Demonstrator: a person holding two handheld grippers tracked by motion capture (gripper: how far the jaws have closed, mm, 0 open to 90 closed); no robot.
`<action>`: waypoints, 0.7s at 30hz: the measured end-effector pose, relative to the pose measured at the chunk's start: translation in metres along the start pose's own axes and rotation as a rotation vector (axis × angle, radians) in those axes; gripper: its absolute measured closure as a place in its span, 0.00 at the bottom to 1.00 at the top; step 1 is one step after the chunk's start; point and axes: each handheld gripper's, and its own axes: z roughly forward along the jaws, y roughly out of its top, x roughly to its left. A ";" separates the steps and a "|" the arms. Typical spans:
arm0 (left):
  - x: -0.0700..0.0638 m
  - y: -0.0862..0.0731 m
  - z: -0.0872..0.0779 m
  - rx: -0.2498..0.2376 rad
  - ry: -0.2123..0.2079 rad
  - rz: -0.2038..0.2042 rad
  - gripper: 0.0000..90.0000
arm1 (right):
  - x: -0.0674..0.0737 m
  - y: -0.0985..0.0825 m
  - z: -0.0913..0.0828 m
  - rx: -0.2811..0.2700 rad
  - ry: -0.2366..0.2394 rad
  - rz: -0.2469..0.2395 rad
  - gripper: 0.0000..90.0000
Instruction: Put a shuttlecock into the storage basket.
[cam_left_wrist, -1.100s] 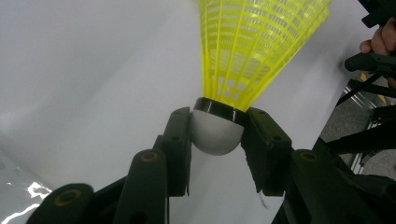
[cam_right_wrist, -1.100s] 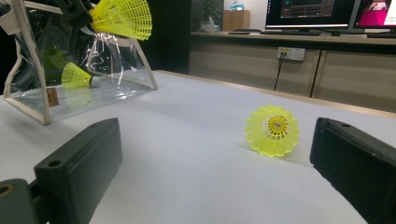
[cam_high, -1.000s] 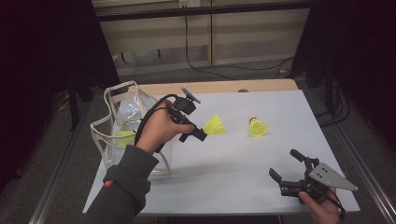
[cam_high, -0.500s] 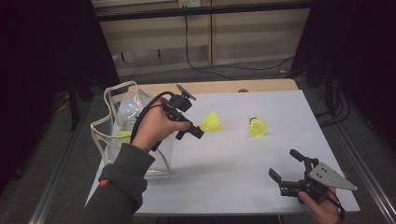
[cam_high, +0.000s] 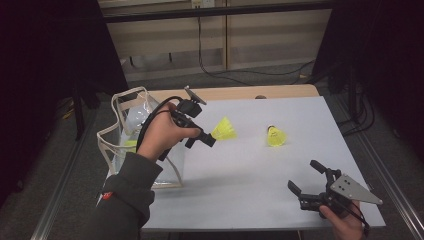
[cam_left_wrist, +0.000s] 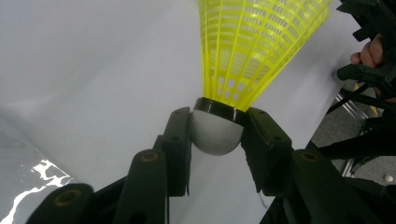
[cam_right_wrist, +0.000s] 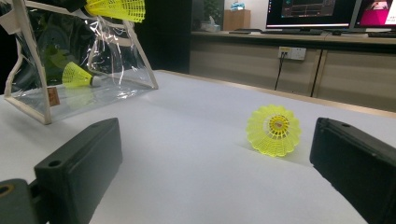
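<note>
My left gripper (cam_high: 210, 138) is held above the table's left half, shut on the white cork head of a yellow shuttlecock (cam_high: 224, 130). In the left gripper view both pads pinch the cork (cam_left_wrist: 215, 136) and the mesh skirt (cam_left_wrist: 257, 46) fans away from the gripper (cam_left_wrist: 217, 126). A second yellow shuttlecock (cam_high: 275, 136) lies on the white table, its open skirt facing my right gripper (cam_right_wrist: 274, 129). My right gripper (cam_high: 304, 176) rests near the front right edge, open and with nothing in it (cam_right_wrist: 217, 154).
A clear plastic bag with white trim (cam_high: 131, 112) stands at the table's left edge, just behind my left hand, with a third shuttlecock (cam_right_wrist: 77, 74) inside it. The grey table top (cam_high: 250, 170) spreads between the two grippers. Cabinets and cables lie beyond the far edge.
My left gripper has drifted slightly up and left toward the bag, still carrying the shuttlecock. The right gripper has stayed put.
</note>
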 end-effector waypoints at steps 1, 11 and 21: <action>0.000 0.000 -0.001 0.000 -0.001 0.000 0.70 | 0.000 0.000 0.000 0.000 0.000 -0.001 0.02; -0.001 0.002 -0.005 -0.001 0.001 -0.005 0.70 | 0.000 0.000 0.000 0.001 -0.002 0.000 0.02; -0.002 0.004 -0.011 0.004 0.001 -0.010 0.70 | 0.000 0.000 0.000 0.000 -0.002 0.000 0.02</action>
